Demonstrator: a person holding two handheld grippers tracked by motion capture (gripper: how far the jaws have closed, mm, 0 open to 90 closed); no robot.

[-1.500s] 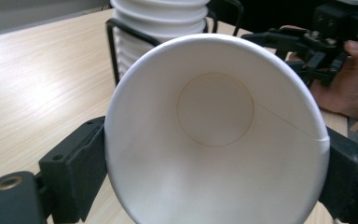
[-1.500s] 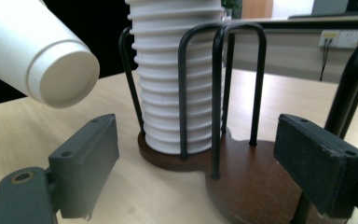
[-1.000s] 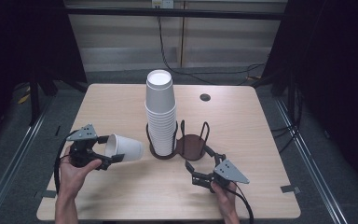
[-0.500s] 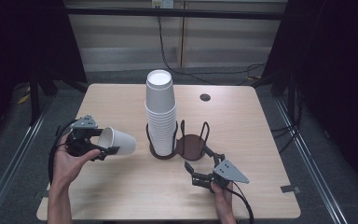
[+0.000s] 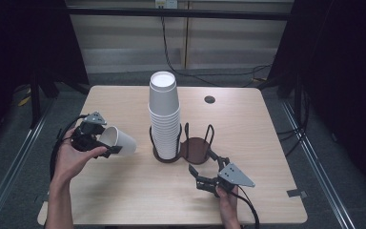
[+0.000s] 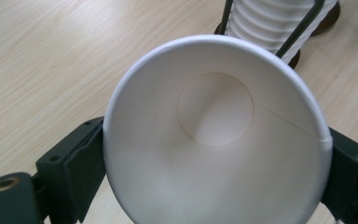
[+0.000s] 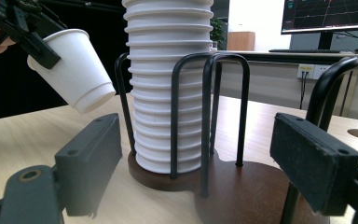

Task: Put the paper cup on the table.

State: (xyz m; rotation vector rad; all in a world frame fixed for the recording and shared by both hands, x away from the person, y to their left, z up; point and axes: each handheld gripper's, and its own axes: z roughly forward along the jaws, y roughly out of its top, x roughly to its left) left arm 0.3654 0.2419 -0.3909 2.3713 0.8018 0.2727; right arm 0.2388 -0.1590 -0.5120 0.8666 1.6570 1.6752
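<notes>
1. Cup (image 5: 120, 141): I have a single white paper cup clamped across its rim in the left tongs (image 5: 106, 144), lifted off the table (image 5: 124, 191) on the left side, well apart from the rack. It lies tilted, mouth toward my hand and base pointing at the stack, so I can look straight down into it in the left gripper view, where the cup's inside (image 6: 214, 140) sits between the two black jaws. Those jaws have just been easing wider, yet both pads are against the rim, so I judge the hold light enough not to crush the paper.

2. Right tongs (image 5: 201, 177): released, jaws spread wide with nothing between them, resting low near the front of the table just before the rack. I judge they wait there to steady the base or take the cup.

3. Wire rack (image 5: 190, 148): its dark wooden base has two rings of upright loops. The right ring stands bare, which I take as the likely place for the loose cup.

4. Stack of cups (image 5: 164, 119): nested upside down inside the left ring, kept upright by the wires, rising well above them.

5. Round hole (image 5: 209, 99): farthest off, a cable hole in the table's back right part.
</notes>
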